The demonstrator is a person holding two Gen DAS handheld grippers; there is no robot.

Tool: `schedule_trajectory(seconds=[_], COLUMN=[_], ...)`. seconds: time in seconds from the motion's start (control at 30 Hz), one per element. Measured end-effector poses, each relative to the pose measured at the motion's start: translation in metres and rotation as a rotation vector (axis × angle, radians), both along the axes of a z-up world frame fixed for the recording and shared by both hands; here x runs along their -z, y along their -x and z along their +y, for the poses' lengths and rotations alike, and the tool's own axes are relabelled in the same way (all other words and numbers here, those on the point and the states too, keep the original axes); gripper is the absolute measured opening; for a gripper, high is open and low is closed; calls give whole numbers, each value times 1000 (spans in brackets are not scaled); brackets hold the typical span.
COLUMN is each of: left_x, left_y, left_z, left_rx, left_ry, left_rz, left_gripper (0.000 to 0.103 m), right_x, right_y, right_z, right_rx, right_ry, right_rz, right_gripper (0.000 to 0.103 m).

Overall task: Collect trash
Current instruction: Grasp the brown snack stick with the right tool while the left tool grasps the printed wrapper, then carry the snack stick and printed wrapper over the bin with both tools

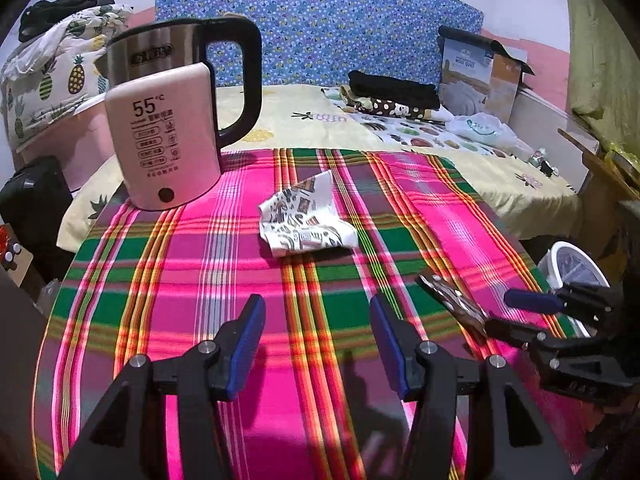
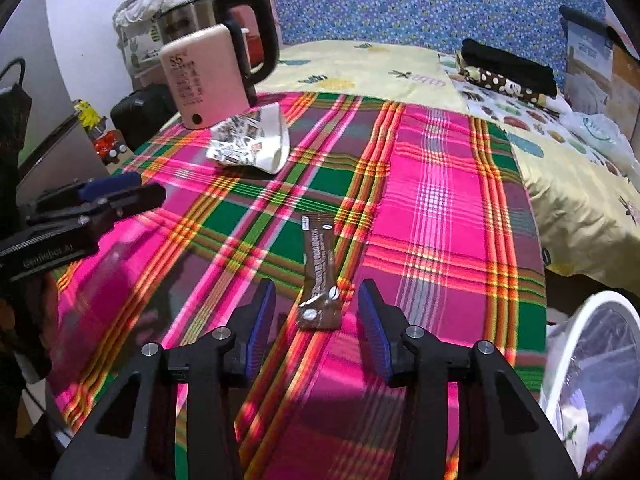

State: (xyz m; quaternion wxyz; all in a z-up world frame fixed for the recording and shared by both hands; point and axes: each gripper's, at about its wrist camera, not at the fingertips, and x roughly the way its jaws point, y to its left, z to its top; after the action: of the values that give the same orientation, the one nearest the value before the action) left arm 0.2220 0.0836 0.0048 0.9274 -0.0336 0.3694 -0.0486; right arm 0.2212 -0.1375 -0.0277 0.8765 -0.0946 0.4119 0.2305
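A crumpled printed paper (image 1: 306, 220) (image 2: 252, 140) lies on the plaid tablecloth (image 1: 192, 280), in front of the kettle. My left gripper (image 1: 316, 312) hovers short of the paper, open with only cloth between its blue pads. A brown sachet wrapper (image 2: 322, 272) (image 1: 452, 300) lies flat on the cloth. My right gripper (image 2: 317, 300) stands over its near end, open, with a pad on either side and neither touching it. Each gripper also shows in the other's view: the right gripper (image 1: 500, 312) at the right edge, the left gripper (image 2: 136, 190) at the left edge.
A pink and steel kettle (image 1: 168, 132) (image 2: 208, 76) stands at the table's far left. A white bin with a clear liner (image 2: 592, 360) (image 1: 576, 268) sits off the table's right edge. Behind is a bed (image 1: 304, 116) with folded clothes, a box and a plastic bag.
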Motion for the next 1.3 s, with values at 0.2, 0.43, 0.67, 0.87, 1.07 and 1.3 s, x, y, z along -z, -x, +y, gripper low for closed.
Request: schedule_trajectory(seconds=[0.2, 0.43, 0.67, 0.87, 1.07, 1.3], left_x=[8, 20, 33, 30, 21, 7], left_y=[-38, -77, -99, -98, -85, -60], left_z=[18, 31, 24, 13, 7, -15], left_rx=[-28, -65, -54, -51, -42, -11], left_ry=[31, 88, 81, 38, 27, 9], left_rz=[25, 51, 70, 52, 40, 8], left_gripper=[56, 56, 56, 35, 14, 14], right_x=[15, 9, 9, 8, 2, -7], right_y=[-9, 1, 1, -1, 2, 11], right_z=[4, -2, -11, -19, -29, -43], right_rx=[-4, -6, 9, 31, 63, 97], right_ry=[29, 30, -14, -37, -58, -72], right_rz=[40, 12, 24, 20, 1, -26], right_gripper=[34, 26, 26, 26, 26, 25])
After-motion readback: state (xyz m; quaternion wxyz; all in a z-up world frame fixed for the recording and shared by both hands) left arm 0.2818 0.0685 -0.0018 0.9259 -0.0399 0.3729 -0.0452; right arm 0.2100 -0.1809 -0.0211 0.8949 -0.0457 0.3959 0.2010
